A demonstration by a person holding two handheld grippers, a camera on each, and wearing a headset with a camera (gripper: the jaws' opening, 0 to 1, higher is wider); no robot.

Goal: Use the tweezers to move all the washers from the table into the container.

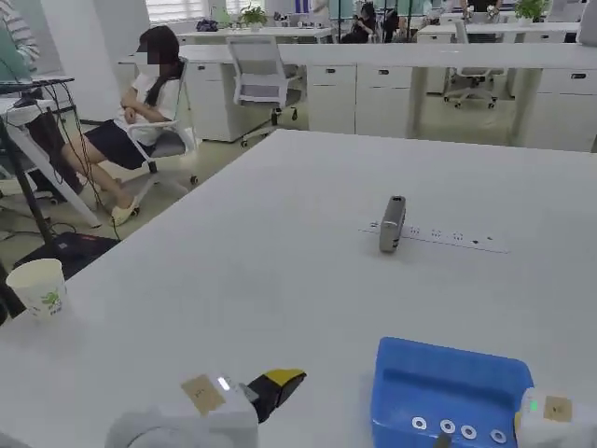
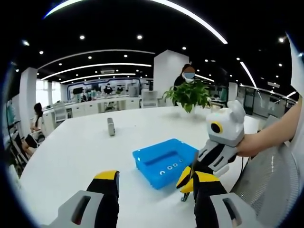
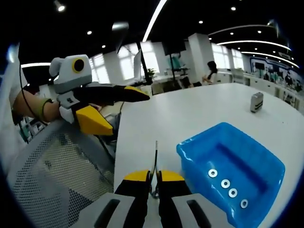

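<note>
Slim metal tweezers (image 3: 155, 159) pinched between the narrow-set right tongs (image 3: 153, 175), points forward, just beside a shallow blue plastic container (image 3: 199, 147) near the desk's (image 1: 280, 233) near edge. Opposite, the left tongs (image 2: 154, 178) spread wide, holding nothing. Four small silver ring washers (image 3: 227, 184) in a row on the container floor, close to one wall. Judged light, thin, hard and slick, so apt to skate or flip under pressure; best nipped across the rim, one tweezer tip through the hole, with a gentle squeeze. Elsewhere: grey oblong device (image 1: 393, 224) at one end of a white power strip (image 1: 448, 236) toward mid-desk, well apart from the container; white paper cup (image 1: 37, 287) at the left edge. Container wall judged the sole obstacle to clear on each drop.
</note>
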